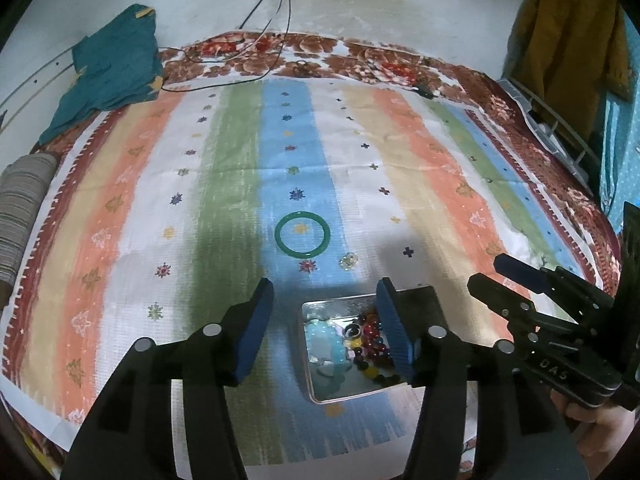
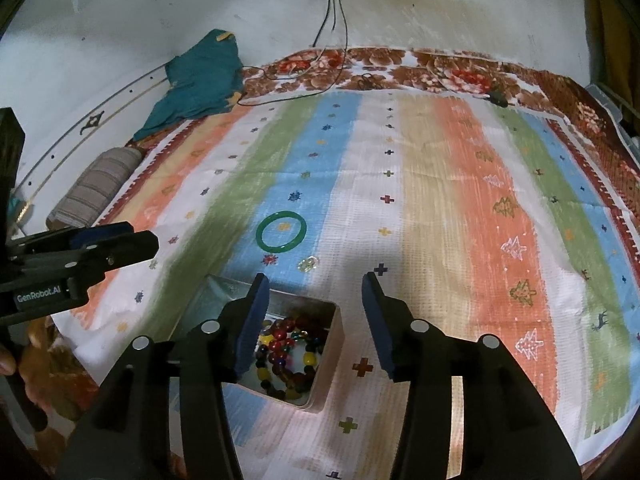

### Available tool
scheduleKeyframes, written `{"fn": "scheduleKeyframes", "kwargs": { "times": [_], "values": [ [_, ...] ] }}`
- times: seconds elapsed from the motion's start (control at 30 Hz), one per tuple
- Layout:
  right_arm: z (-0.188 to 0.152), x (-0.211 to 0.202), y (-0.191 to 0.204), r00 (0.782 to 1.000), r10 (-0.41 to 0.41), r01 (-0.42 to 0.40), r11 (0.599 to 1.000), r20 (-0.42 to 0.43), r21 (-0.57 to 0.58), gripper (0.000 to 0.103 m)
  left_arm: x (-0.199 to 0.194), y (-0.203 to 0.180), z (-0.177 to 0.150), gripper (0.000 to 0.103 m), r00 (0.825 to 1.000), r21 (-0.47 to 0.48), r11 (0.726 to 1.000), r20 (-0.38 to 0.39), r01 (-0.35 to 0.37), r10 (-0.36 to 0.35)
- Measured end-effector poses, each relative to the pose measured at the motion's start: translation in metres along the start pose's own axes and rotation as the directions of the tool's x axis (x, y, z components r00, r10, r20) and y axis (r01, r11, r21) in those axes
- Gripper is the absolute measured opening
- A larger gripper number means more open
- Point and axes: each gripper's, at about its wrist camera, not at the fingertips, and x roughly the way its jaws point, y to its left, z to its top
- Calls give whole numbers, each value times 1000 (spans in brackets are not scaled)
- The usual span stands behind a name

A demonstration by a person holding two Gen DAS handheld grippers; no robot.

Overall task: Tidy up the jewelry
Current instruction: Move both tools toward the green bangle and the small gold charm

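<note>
A green bangle (image 1: pixel 302 239) lies flat on the striped cloth, also in the right wrist view (image 2: pixel 281 232). A small clear ring-like piece (image 1: pixel 348 261) lies right of it, also in the right wrist view (image 2: pixel 307 265). A metal tin (image 1: pixel 320 390) holds beaded bracelets (image 1: pixel 370 334) and pale blue pieces; it also shows in the right wrist view (image 2: pixel 335 344). My left gripper (image 1: pixel 325 328) is open and empty, above the tin. My right gripper (image 2: pixel 314 322) is open and empty, over the tin's right edge; it also shows in the left wrist view (image 1: pixel 506 276).
The striped cloth (image 1: pixel 400 184) covers a floral bedspread (image 1: pixel 320 60). A teal garment (image 1: pixel 116 68) lies at the far left. A rolled grey fabric (image 1: pixel 20 208) sits at the left edge. Cables (image 1: pixel 276 12) hang from the wall.
</note>
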Motion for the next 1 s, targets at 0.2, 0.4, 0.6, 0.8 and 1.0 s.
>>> {"fn": "scheduleKeyframes", "kwargs": {
  "times": [0.2,0.4,0.6,0.8,1.0],
  "values": [
    [4,4,-3,1000,8,-8,1000,-11,8,59,4,5,3,69,1000,-22,1000,-12,-3,3],
    [6,5,-3,1000,13,-13,1000,-14,5,64,8,10,7,76,1000,-45,999,-21,-15,15],
    [10,10,-2,1000,14,-13,1000,-23,4,68,14,12,13,80,999,-52,998,-28,-31,30],
    [14,14,-2,999,11,-11,1000,-30,-2,68,18,12,20,83,998,-45,998,-25,-51,50],
    [22,24,-4,999,7,-8,1000,-53,-15,69,31,19,28,83,995,-35,996,-47,-86,84]
  ]
}}
